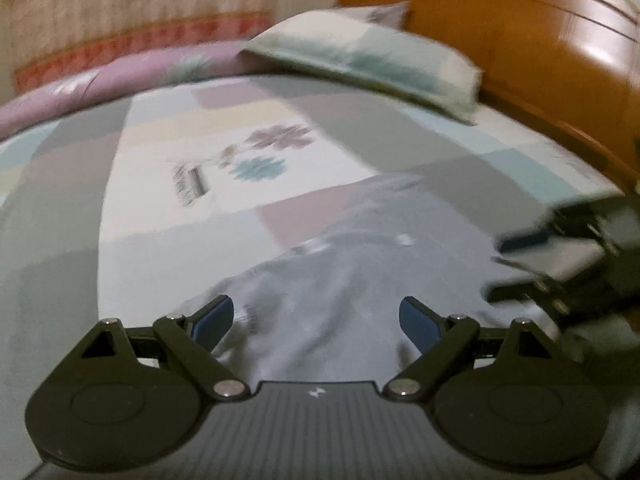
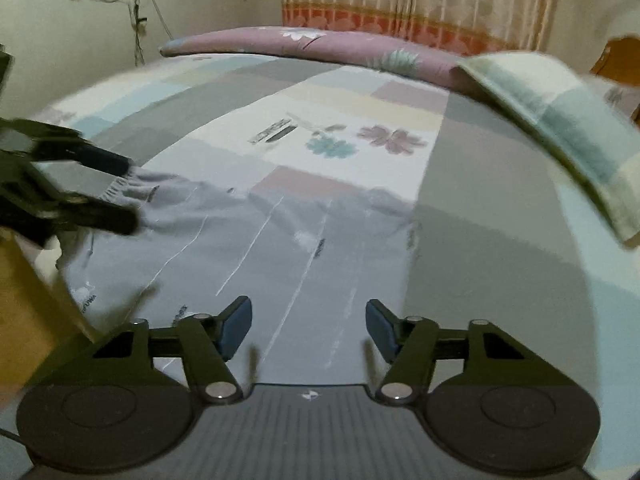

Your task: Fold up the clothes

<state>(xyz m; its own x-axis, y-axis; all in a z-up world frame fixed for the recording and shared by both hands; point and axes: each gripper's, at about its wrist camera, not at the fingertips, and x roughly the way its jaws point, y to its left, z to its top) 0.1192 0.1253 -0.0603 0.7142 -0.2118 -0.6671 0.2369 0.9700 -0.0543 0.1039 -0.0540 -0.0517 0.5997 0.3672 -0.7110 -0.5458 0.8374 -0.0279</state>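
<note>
- Bed (image 2: 460,184): patchwork sheet, pillow (image 2: 560,128) at its head.
- Grey garment (image 2: 280,248): lies spread on the sheet's near part.
- Left gripper (image 1: 316,320): jaws apart, empty, over the garment.
- Right gripper (image 2: 308,324): jaws apart, nothing between them.

1. grey garment (image 2: 280,240), light grey cloth with thin white lines along its length and small printed marks.
2. it lies spread mostly flat, gathered edge rumpled, on the patchwork bedsheet (image 2: 480,208), nearer than the sheet's flower print.
</note>
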